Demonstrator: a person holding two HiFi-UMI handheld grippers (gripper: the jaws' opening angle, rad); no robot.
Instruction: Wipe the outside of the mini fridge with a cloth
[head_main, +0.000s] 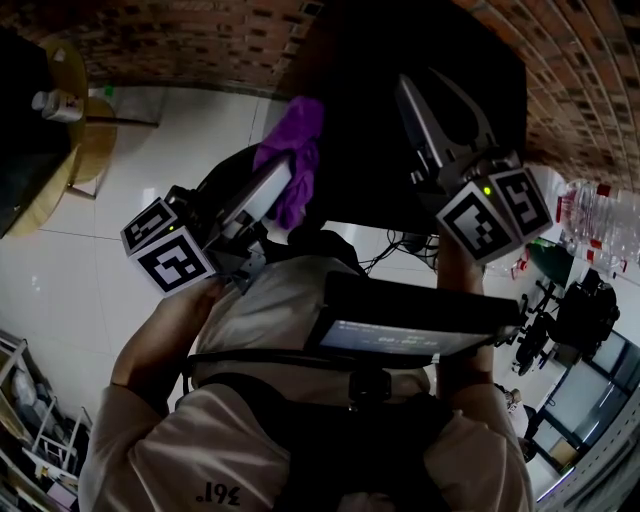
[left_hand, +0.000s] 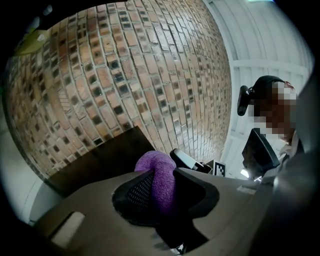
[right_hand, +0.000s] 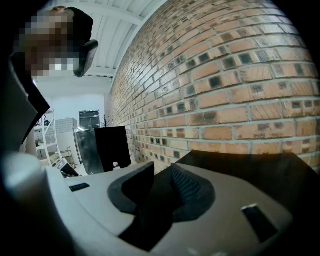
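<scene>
On your left, the left gripper (head_main: 265, 190) is clamped on the cloth (head_main: 296, 160). Its own view shows the purple pile squeezed between both pads, with a bunch bulging out past the tips.

That cloth is soft, light and limp. It will fold and drag rather than keep a shape, and the loose tail hanging below the jaws in the head view will flop wherever you sweep. The bite looks to be near the middle of the bunch, which I judge deep enough to hold under rubbing. Let the bulge ahead of the tips meet the surface, not the hard fingers.

The gripper lies about level, aimed at the upper left edge of the fridge (head_main: 400, 100), with your left arm (head_main: 150, 350) bent in close to your chest. I cannot tell whether the cloth touches the fridge yet.

The fridge stands in the middle, a dark box backed against the brick wall (head_main: 180, 40). It is rigid and, I'd judge, heavy enough not to shift under a light wipe. Its faces look smooth, so the cloth should glide.

On your right, the right gripper (head_main: 443, 105) reaches out over the fridge's top, tilted a little downward. Your right arm (head_main: 458, 275) is stretched ahead past the screen (head_main: 400, 335) on your chest. Its jaws stand narrowly apart with nothing between them.
</scene>
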